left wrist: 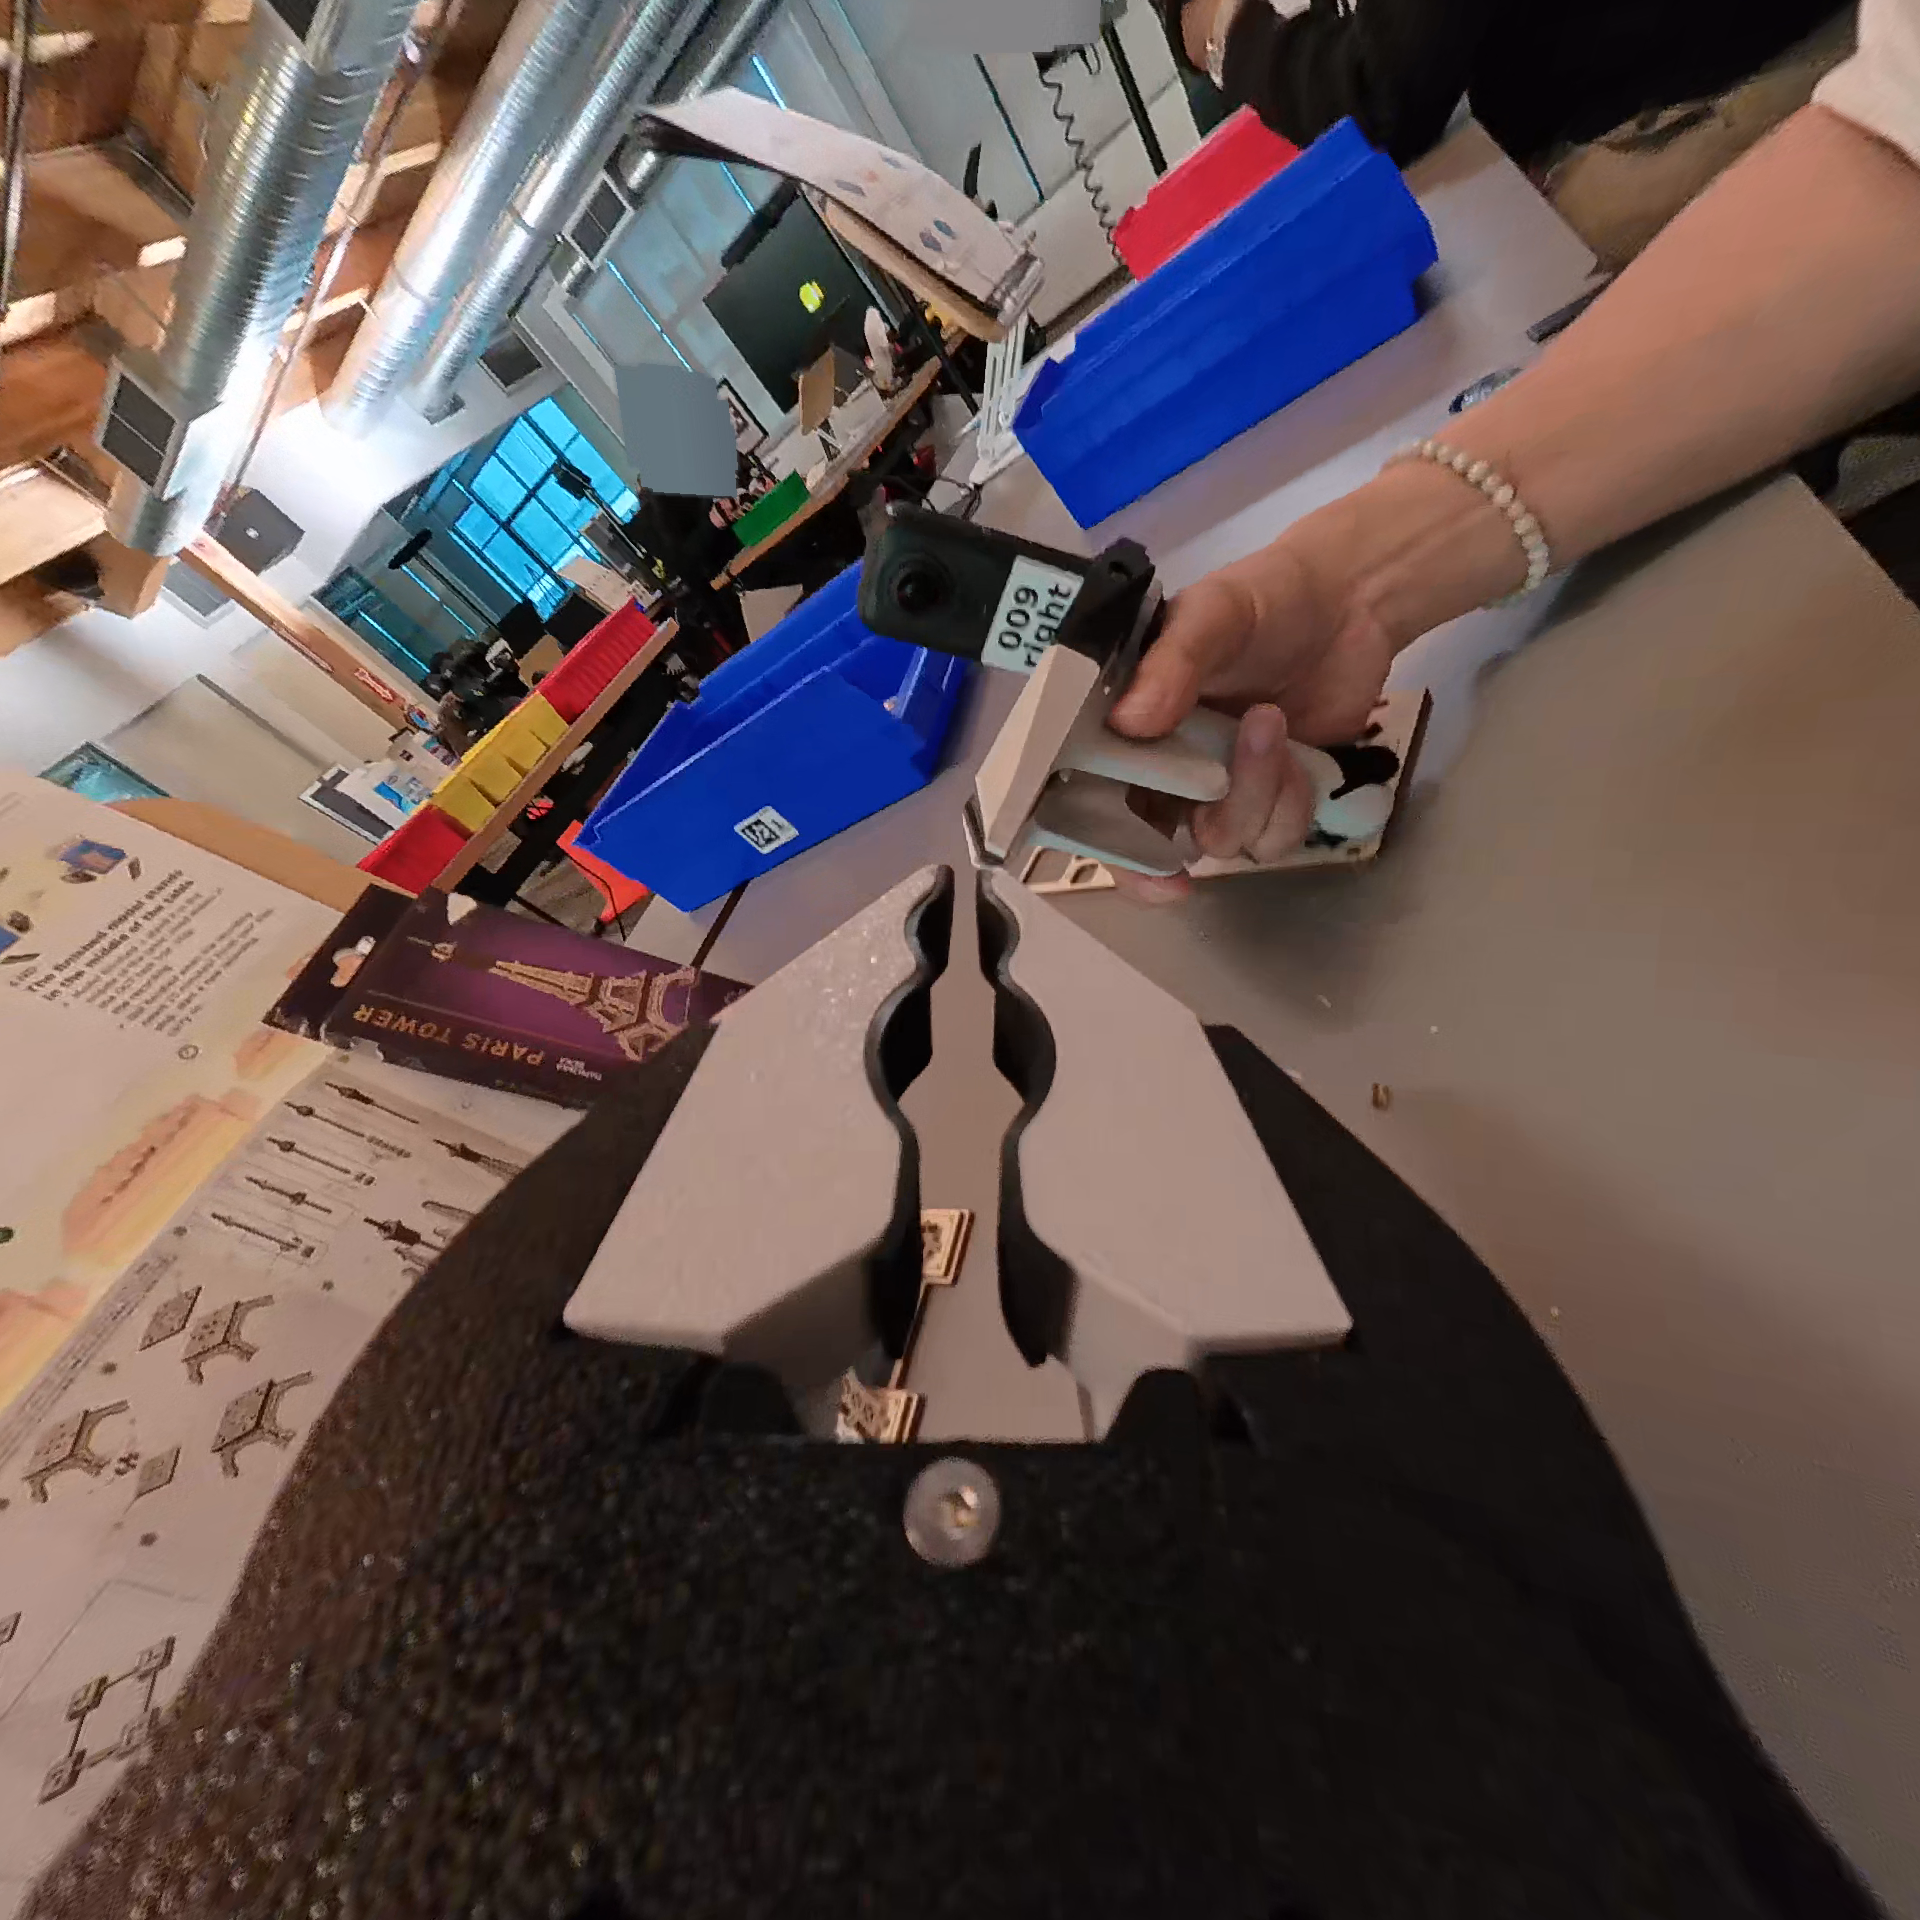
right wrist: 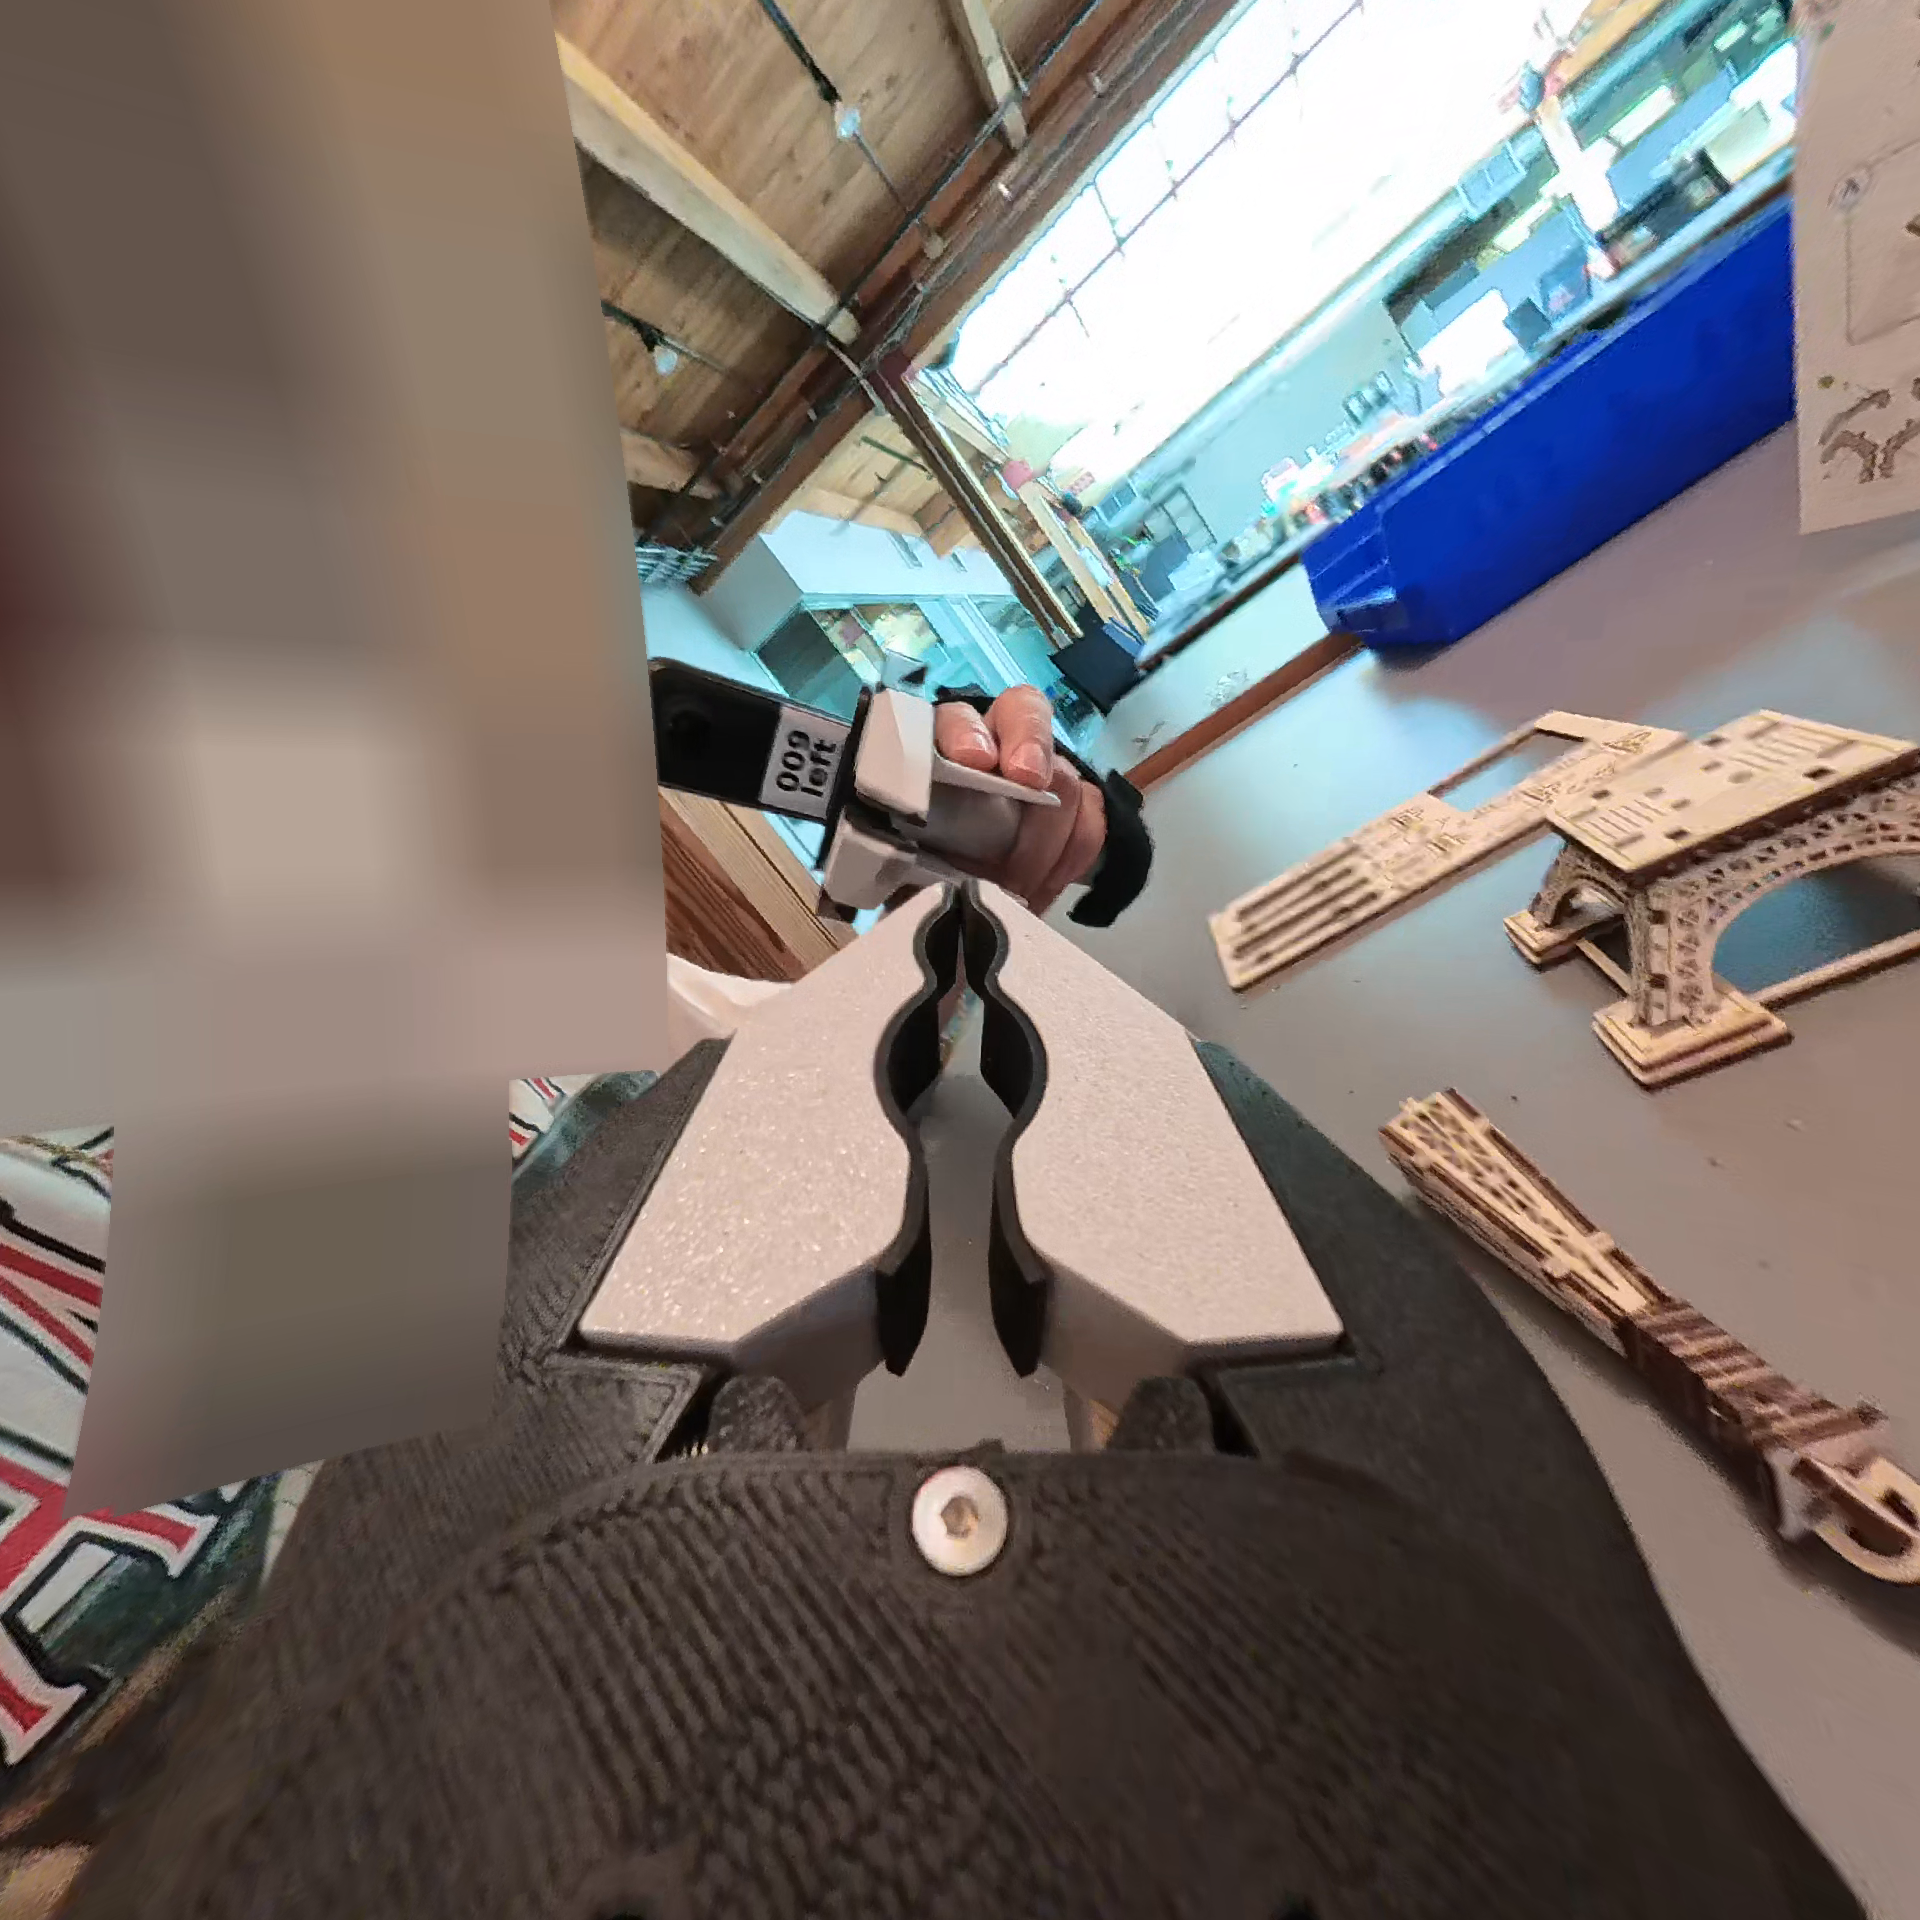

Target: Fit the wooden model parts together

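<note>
My left gripper (left wrist: 966,883) has its jaws nearly closed. A small wooden part (left wrist: 940,1242) with square ornamented ends sits in the gap near the base of the fingers, apparently held. My right gripper (right wrist: 956,906) is shut to a thin slit, with nothing clearly between the fingers. The two grippers meet tip to tip; the right gripper also shows in the left wrist view (left wrist: 982,847), and the left gripper in the right wrist view (right wrist: 883,862). A wooden tower base (right wrist: 1704,883), a punched-out wooden sheet (right wrist: 1382,862) and a long tower section (right wrist: 1621,1320) lie on the grey table (right wrist: 1455,1091).
Blue bins (left wrist: 790,769) (left wrist: 1226,322) and a red bin (left wrist: 1195,197) stand at the back of the table. The kit box (left wrist: 520,997) and instruction sheets (left wrist: 156,1247) lie to the left. Another wooden sheet (left wrist: 1387,769) and a small loose piece (left wrist: 1070,873) lie under the person's right hand. Left and right tips are no more than a few centimetres apart.
</note>
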The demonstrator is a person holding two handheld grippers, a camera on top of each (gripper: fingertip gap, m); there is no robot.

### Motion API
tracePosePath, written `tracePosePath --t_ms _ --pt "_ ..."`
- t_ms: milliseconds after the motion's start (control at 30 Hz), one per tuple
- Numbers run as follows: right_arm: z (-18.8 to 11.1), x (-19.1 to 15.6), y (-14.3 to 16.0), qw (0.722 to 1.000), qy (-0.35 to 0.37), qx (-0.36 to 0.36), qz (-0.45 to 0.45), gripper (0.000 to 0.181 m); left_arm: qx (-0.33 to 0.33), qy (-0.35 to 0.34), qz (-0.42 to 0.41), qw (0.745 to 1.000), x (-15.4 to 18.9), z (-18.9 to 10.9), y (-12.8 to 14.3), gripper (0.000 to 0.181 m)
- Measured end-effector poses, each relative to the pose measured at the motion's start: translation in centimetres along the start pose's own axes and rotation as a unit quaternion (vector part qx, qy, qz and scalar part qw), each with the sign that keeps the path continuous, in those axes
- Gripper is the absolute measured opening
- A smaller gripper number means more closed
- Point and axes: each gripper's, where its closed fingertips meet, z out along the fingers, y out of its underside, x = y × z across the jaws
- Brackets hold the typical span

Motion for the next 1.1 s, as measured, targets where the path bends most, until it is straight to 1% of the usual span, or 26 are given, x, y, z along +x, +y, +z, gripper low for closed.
tracePosePath --t_ms 33,100,167,200,267,333,400,467,533,600,700,867,933,967,1100 --pt "0.0 0.4 0.4 1.0 0.012 -0.013 -0.006 0.0 -0.01 0.004 0.002 1.0 0.0 -0.1 0.4 0.001" --pt "-0.1 0.3 0.6 0.999 0.023 -0.038 -0.029 0.0 -0.033 0.021 0.001 0.999 0.3 -0.3 1.4 0.0" --pt "-0.7 0.6 1.0 0.991 0.061 -0.086 -0.079 0.0 -0.061 0.054 -0.01 0.997 1.3 -0.6 2.5 0.0" --pt "-1.1 1.0 1.2 0.983 0.089 -0.113 -0.111 0.0 -0.08 0.069 -0.018 0.994 1.8 -0.8 3.2 0.0" --pt "-2.2 2.2 1.5 0.957 0.149 -0.164 -0.188 0.0 -0.128 0.092 -0.03 0.987 2.7 -1.0 4.9 0.0" --pt "-3.3 3.8 2.4 0.92 0.203 -0.226 -0.249 0.001 -0.175 0.114 -0.051 0.977 3.8 -0.9 6.6 0.002" --pt "-4.1 4.9 3.6 0.89 0.229 -0.275 -0.283 0.004 -0.221 0.142 -0.08 0.961 5.1 -0.5 8.2 0.004" --pt "-4.2 5.5 4.6 0.876 0.237 -0.303 -0.292 0.01 -0.254 0.173 -0.07 0.949 6.2 -0.1 9.4 0.006" --pt "-4.3 5.6 5.5 0.872 0.23 -0.323 -0.288 0.014 -0.259 0.198 -0.037 0.945 6.7 0.3 9.9 0.009" --pt "-4.6 5.8 5.6 0.869 0.232 -0.328 -0.289 0.016 -0.25 0.226 -0.027 0.941 7.0 0.7 9.7 0.011" --pt "-4.7 5.7 5.0 0.879 0.233 -0.309 -0.279 0.017 -0.239 0.255 -0.036 0.936 6.8 1.4 9.6 0.011" --pt "-4.8 5.5 4.3 0.893 0.229 -0.287 -0.261 0.016 -0.256 0.311 -0.046 0.914 7.4 1.7 10.4 0.009" --pt "-4.9 5.5 4.3 0.894 0.229 -0.284 -0.259 0.016 -0.256 0.32 -0.053 0.911 7.6 1.8 10.3 0.003" --pt "-4.9 5.5 4.2 0.894 0.23 -0.283 -0.259 0.016 -0.259 0.322 -0.052 0.909 7.6 1.8 10.4 0.002" --pt "-4.9 5.5 4.3 0.893 0.23 -0.285 -0.262 0.016 -0.257 0.295 -0.047 0.919 6.7 1.7 9.9 0.001"
